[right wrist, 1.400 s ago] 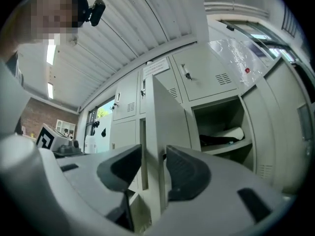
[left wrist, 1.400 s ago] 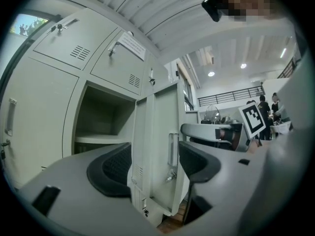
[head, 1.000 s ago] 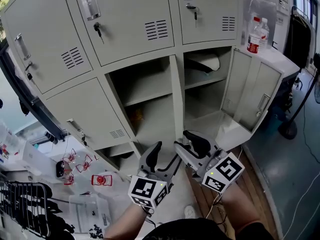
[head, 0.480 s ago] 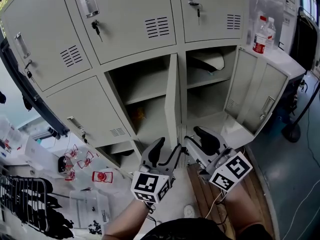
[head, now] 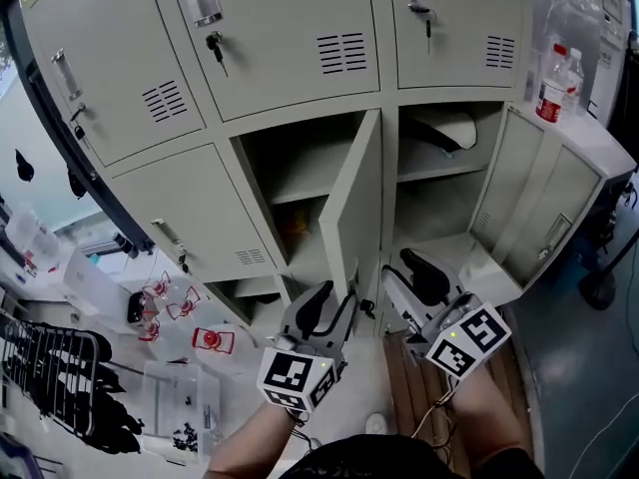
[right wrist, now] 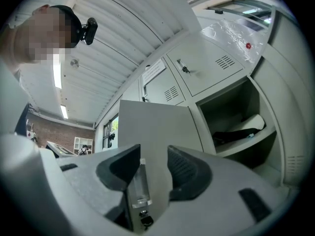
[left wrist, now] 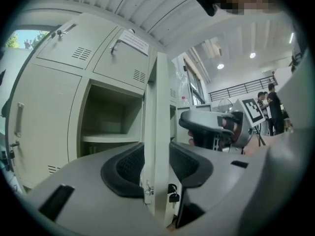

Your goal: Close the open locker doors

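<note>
Head view: the door of the middle lower locker stands half open. The left gripper and right gripper sit on either side of its lower part, and the right door hangs wide open. The left gripper view settles it: the jaws have just been closing and now pinch the door's edge, with the key dangling below. The right gripper view gives the door's face, the handle framed between jaws that stand apart. A second ago the door lay flatter against the divider; it has swung out.
</note>
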Available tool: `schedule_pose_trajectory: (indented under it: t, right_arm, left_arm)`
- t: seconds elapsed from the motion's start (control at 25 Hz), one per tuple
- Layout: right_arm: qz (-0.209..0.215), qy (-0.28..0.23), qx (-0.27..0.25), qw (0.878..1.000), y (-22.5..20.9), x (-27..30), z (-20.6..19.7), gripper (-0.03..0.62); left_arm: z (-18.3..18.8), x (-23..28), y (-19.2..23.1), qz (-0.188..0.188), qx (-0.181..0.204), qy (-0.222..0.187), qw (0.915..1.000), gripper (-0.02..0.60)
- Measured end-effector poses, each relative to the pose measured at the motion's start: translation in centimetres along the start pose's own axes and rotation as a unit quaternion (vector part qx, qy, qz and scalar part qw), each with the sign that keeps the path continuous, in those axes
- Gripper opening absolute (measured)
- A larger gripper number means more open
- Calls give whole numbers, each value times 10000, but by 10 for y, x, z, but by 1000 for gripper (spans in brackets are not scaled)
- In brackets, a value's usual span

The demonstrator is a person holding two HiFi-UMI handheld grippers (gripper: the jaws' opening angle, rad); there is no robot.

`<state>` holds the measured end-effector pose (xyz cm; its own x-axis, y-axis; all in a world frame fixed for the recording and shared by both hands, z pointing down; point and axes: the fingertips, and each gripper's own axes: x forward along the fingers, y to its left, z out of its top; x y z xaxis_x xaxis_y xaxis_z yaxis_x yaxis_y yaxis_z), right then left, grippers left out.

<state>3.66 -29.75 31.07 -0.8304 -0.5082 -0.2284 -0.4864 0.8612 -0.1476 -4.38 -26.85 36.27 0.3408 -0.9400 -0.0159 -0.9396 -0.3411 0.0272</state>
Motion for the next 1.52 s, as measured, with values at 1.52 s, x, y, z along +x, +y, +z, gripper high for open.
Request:
schedule_pose_trajectory:
  t: [1.52]
  right_arm:
    - [314, 363, 245, 9985, -14, 66, -32, 160]
  left_arm:
    - [8, -9, 129, 1942, -120, 50, 9809, 98]
